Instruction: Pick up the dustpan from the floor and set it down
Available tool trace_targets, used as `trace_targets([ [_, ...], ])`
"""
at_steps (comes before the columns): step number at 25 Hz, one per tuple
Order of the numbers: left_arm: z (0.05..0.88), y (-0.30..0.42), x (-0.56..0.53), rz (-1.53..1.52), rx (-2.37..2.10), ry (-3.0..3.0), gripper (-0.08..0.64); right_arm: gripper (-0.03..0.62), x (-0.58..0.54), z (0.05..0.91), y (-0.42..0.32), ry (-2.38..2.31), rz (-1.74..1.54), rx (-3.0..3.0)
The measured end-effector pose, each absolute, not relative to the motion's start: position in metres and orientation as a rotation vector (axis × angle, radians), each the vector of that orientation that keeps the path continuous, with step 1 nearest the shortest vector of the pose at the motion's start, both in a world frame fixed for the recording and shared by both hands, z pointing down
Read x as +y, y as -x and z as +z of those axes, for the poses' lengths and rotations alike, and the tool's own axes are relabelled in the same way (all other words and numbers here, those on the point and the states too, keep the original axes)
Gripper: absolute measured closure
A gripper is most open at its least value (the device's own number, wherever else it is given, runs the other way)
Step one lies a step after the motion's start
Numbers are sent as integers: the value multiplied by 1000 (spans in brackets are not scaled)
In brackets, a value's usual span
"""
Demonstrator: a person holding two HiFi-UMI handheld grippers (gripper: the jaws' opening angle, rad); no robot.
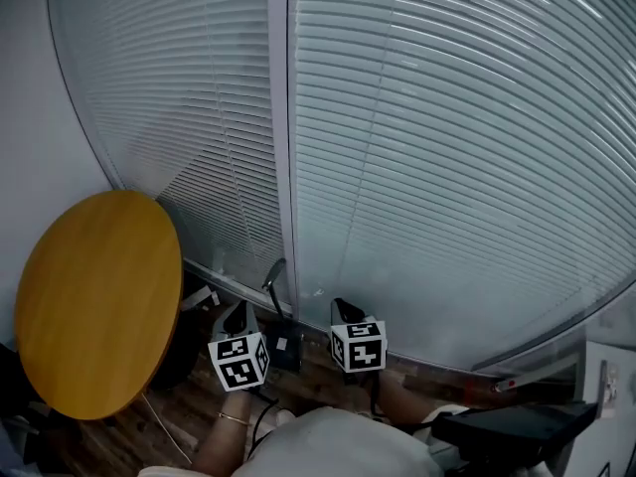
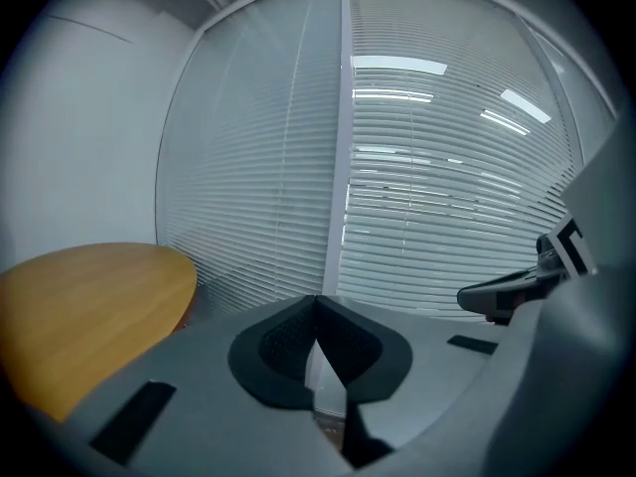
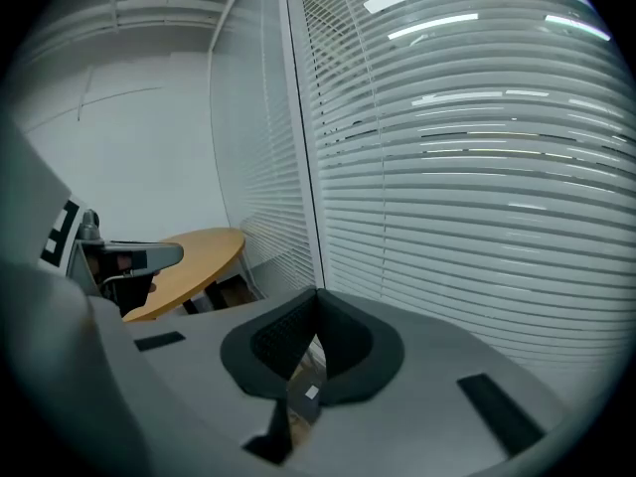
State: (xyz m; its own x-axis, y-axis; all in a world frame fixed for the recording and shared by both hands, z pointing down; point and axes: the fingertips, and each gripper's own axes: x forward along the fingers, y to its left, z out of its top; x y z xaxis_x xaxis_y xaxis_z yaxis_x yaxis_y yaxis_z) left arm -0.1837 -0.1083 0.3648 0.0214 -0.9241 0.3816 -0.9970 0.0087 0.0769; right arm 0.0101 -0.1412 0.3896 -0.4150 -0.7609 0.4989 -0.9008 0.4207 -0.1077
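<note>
In the head view both grippers are low in the picture, side by side, pointing at the base of the window wall. My left gripper is shut with nothing between its pads, and its tips meet. Held level with it to the right, my right gripper also has its tips together, empty. Between the two stands a thin dark curved stalk over a small black block; I cannot tell whether this is the dustpan. No dustpan shows in either gripper view.
A round wooden table stands at the left, close to the left gripper. Glass walls with white blinds fill the front, split by a grey post. A black object lies at the lower right. The floor is dark wood.
</note>
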Motion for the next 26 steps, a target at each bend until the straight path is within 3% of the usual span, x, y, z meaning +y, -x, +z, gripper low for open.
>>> trace_targets([
  [26, 368, 192, -105, 294, -1950, -1974, 543, 560, -133, 391, -6, -1436, 551, -2281],
])
